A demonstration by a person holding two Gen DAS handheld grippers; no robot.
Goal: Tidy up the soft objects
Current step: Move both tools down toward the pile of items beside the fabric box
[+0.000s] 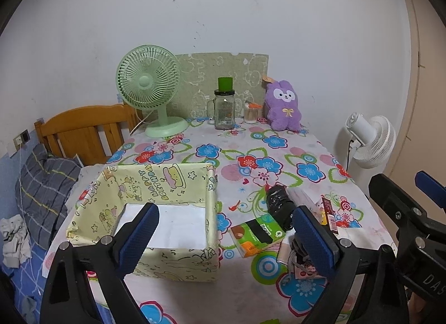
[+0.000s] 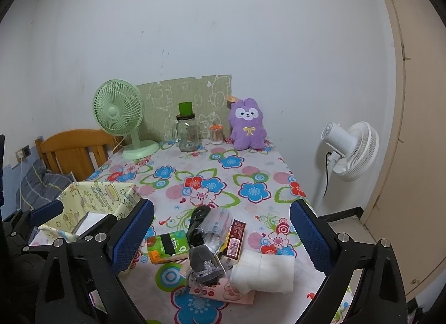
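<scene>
A yellow cartoon-print fabric box (image 1: pixel 172 184) (image 2: pixel 97 195) stands open on the flowered table, a white base showing inside. Right of it lies a small heap: a green tissue pack (image 1: pixel 257 234) (image 2: pixel 165 246), a black rolled item (image 1: pixel 278 202) (image 2: pixel 198 226), a clear plastic packet (image 2: pixel 216 223), a grey knitted piece (image 2: pixel 203 264), white folded cloth (image 2: pixel 264 269) and a dark red snack bar (image 2: pixel 235 237). A purple plush bunny (image 1: pixel 283 106) (image 2: pixel 248 126) sits at the far edge. My left gripper (image 1: pixel 225 233) hangs open between the box and the heap. My right gripper (image 2: pixel 221 233) is open over the heap.
At the back stand a green desk fan (image 1: pixel 152 92) (image 2: pixel 120 117), a glass jar with green lid (image 1: pixel 224 106) (image 2: pixel 186 128), a cotton-swab tub (image 1: pixel 252 113) and a patterned board (image 1: pixel 223 73). A white floor fan (image 2: pixel 351 151) is right of the table; a wooden bed head (image 1: pixel 83 131) left.
</scene>
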